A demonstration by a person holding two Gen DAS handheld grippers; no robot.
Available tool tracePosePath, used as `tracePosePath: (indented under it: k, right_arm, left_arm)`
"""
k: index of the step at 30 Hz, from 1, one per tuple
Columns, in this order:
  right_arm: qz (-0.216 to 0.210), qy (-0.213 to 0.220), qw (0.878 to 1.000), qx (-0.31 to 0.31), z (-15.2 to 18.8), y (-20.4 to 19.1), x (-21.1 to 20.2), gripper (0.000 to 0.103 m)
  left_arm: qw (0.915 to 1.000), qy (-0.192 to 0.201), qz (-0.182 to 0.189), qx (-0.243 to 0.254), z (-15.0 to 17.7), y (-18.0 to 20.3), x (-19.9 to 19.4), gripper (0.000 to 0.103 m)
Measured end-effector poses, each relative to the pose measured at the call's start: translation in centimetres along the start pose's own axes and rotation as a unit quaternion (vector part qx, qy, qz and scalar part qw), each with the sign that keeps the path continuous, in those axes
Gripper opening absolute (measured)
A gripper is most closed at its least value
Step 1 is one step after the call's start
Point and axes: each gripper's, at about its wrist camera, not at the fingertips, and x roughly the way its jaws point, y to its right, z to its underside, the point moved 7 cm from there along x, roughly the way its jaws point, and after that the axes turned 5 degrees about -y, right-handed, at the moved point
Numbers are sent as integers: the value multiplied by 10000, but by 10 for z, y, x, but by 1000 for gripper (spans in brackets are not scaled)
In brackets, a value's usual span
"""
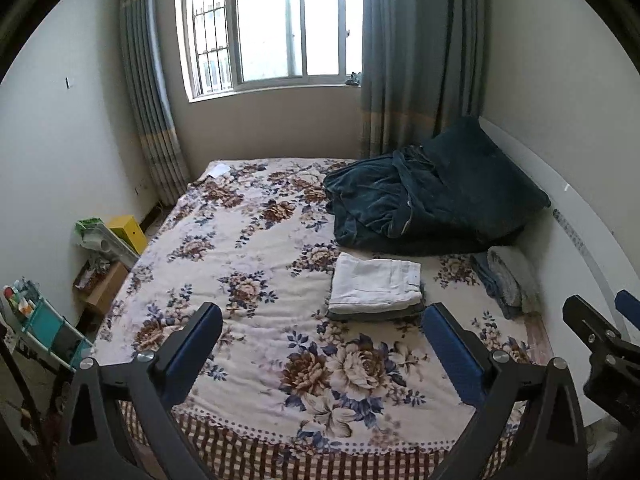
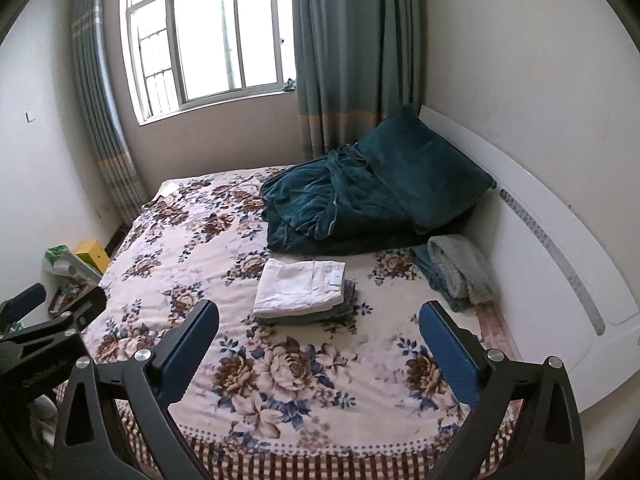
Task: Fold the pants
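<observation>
Daylight from a barred window (image 1: 272,28) with grey-blue curtains (image 1: 404,60) falls on a bed (image 1: 248,240) covered by a floral quilt with a checked border along its near edge. White pants (image 1: 376,282) lie folded into a neat rectangle on the quilt, stacked on a folded grey garment (image 2: 348,308) whose edges show beneath them; a small white tag at the waistband is too small to read. Behind the stack sits a heap of dark teal blanket (image 1: 400,204) against a teal pillow (image 1: 480,176), and to its right a rolled grey towel (image 2: 460,272) rests by the white headboard (image 2: 560,264). The left tongs (image 1: 322,334) hover above the near part of the quilt, jaws spread wide and empty, short of the pants. The right tongs (image 2: 318,332) hang likewise, wide apart and holding nothing. Beside the bed on the floor stand a yellow box (image 1: 128,232) and a cardboard box (image 1: 104,284); no writing on either is legible.
</observation>
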Motion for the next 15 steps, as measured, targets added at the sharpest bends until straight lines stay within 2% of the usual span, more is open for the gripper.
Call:
tracePosePath:
  k: [9,15]
  right_arm:
    - [302,173,9994,-81,-11,6,73,102]
    - [399,11,9992,-55,-5,12,120,102]
  left_arm:
    - [9994,-190,-237,153,1,8,53,103]
    - [9988,-349,-273,203,9,19,90,103]
